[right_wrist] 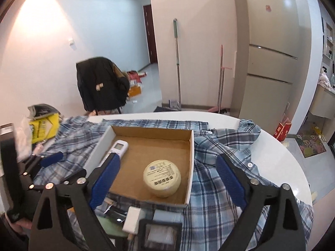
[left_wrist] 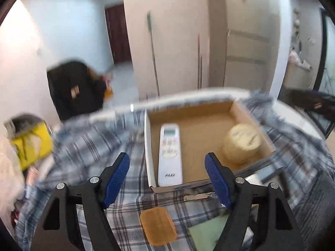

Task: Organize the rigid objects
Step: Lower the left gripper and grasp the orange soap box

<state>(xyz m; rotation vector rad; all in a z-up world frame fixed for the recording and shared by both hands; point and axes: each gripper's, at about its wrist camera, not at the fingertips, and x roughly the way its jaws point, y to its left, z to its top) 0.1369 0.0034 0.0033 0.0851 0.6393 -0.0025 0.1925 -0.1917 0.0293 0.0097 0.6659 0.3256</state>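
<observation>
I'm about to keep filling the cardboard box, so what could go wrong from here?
The shallow cardboard box sits on a rumpled blue plaid shirt, so a nudge could slide or tilt it. The round cream jar could roll out if tipped. The small tan square pad and metal fork lie flat, awkward to pinch.

We find the cardboard box [right_wrist: 191, 146] open at the top, its floor bare between the remote control [right_wrist: 119, 146] along its left wall and the round jar [right_wrist: 162, 177] near its front right corner. Its low walls bar any sideways way in. On the tabletop [right_wrist: 278, 159], the plaid shirt [right_wrist: 213, 179] lies flat right of the box, while small items [right_wrist: 134, 219] crowd its near edge and a yellow bag [right_wrist: 43, 128] stands far left.
</observation>
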